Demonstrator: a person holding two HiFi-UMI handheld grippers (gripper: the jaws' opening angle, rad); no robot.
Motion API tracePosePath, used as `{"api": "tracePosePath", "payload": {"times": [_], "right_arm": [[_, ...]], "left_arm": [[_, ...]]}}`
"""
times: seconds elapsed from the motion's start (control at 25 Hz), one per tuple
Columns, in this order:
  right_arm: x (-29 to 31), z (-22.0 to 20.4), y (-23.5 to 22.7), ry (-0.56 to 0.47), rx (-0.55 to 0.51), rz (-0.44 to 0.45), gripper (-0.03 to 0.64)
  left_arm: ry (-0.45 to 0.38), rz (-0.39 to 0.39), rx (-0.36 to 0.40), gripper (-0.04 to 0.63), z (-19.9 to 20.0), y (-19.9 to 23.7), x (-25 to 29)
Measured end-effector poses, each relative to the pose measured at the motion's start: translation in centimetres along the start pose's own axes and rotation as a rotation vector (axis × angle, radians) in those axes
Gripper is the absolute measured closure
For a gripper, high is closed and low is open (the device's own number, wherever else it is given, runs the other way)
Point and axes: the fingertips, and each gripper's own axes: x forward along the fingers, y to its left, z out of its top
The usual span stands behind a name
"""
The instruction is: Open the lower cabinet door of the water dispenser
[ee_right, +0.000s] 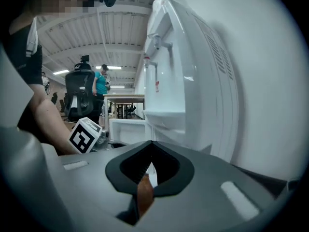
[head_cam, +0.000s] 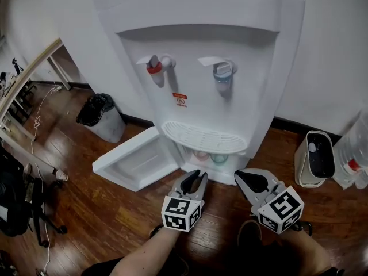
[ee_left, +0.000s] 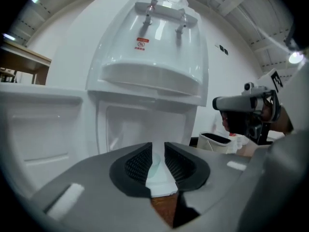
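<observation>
The white water dispenser (head_cam: 230, 56) stands against the wall with red and blue taps. Its lower cabinet door (head_cam: 133, 163) is swung wide open to the left, inner side showing. Inside the open cabinet (ee_left: 140, 127) sit two small cups (head_cam: 210, 156). My left gripper (head_cam: 196, 175) hovers just in front of the cabinet opening; its jaws stand slightly apart with nothing between them (ee_left: 158, 148). My right gripper (head_cam: 241, 177) is beside it at the dispenser's lower right corner, jaw tips touching (ee_right: 151, 144), holding nothing.
A black-lined waste bin (head_cam: 102, 117) stands left of the open door. A white bin (head_cam: 314, 158) and a large water bottle (head_cam: 356, 151) sit at the right wall. Table legs and cables are at far left. Wooden floor lies underfoot.
</observation>
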Motion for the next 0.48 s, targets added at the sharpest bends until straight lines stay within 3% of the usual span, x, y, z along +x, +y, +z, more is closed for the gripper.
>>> {"api": "tracePosePath", "payload": {"times": [0.16, 0.32, 0.48], "right_arm": [[1.0, -4.8, -0.9, 0.065, 0.062, -0.042, 0.614], [1.7, -7.3, -1.3, 0.066, 0.144, -0.043, 0.614], [2.7, -9.8, -2.5, 0.094, 0.139, -0.109, 0.615]], "left_arm": [[0.028, -0.013, -0.009, 0.492, -1.7, -0.1, 1.3], [0.064, -0.009, -0.017, 0.480, -3.5, 0.0, 2.2], [0.103, 0.012, -0.021, 0.471, -5.5, 1.0, 3.6]]}}
